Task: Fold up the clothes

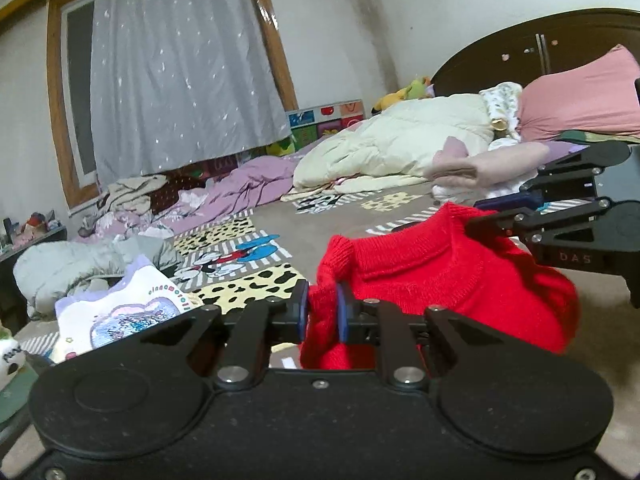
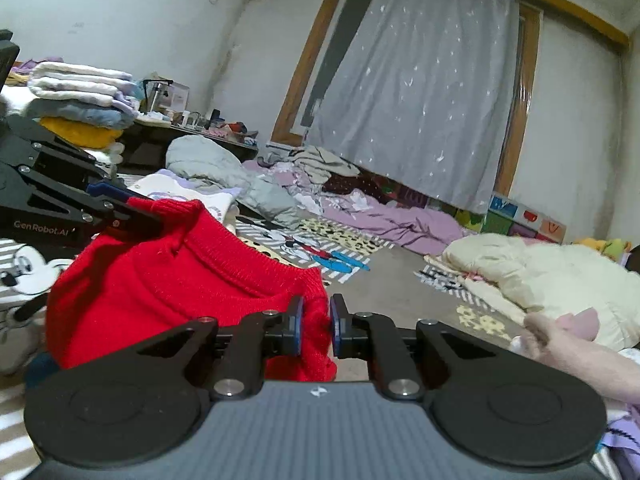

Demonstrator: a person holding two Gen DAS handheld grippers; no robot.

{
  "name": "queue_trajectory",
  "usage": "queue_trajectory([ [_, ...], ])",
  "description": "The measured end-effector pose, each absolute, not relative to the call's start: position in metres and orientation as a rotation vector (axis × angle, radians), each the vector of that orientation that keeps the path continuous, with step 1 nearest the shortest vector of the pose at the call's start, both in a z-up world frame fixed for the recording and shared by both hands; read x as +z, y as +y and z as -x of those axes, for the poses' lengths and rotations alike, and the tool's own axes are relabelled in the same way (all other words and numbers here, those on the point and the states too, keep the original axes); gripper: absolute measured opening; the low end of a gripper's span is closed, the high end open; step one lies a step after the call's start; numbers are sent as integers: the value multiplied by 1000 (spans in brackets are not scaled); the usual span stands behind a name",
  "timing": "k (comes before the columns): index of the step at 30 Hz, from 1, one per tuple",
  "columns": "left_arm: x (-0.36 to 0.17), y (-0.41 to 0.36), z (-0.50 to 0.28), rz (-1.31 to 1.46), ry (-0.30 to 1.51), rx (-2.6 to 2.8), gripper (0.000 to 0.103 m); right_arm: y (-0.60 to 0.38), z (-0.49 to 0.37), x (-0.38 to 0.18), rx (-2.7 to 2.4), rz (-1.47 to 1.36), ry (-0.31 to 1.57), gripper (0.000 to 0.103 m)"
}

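A red knit sweater point(image 1: 440, 276) hangs between both grippers above the patterned bed cover, its ribbed neckline facing up. My left gripper point(image 1: 322, 312) is shut on one shoulder of the sweater. In the left wrist view the right gripper point(image 1: 476, 226) pinches the opposite shoulder at the right. In the right wrist view the red sweater point(image 2: 168, 276) fills the lower left, with my right gripper point(image 2: 316, 326) shut on its near shoulder. The left gripper point(image 2: 148, 220) holds the far shoulder there. The sweater's lower body is hidden behind the gripper bodies.
A white printed shirt point(image 1: 120, 308) lies left of the sweater. A grey jacket point(image 2: 224, 172), lilac bedding point(image 2: 392, 220) and a cream duvet point(image 1: 392, 148) are strewn over the cartoon-print bed cover point(image 1: 248, 256). Folded pink clothes point(image 1: 488, 164) and a stack of folded clothes point(image 2: 80, 100) sit at the sides.
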State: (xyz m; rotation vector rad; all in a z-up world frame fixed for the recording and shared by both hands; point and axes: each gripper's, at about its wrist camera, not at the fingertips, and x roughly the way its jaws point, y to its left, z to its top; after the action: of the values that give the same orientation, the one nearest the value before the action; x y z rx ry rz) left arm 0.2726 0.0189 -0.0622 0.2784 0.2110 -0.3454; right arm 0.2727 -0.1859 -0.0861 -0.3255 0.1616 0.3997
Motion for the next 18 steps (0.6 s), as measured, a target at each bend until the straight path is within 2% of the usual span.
queue_trajectory([
  [18,-101,22,-363,-242,354,-366,13,-178,-367,-124,411,263,321,15],
])
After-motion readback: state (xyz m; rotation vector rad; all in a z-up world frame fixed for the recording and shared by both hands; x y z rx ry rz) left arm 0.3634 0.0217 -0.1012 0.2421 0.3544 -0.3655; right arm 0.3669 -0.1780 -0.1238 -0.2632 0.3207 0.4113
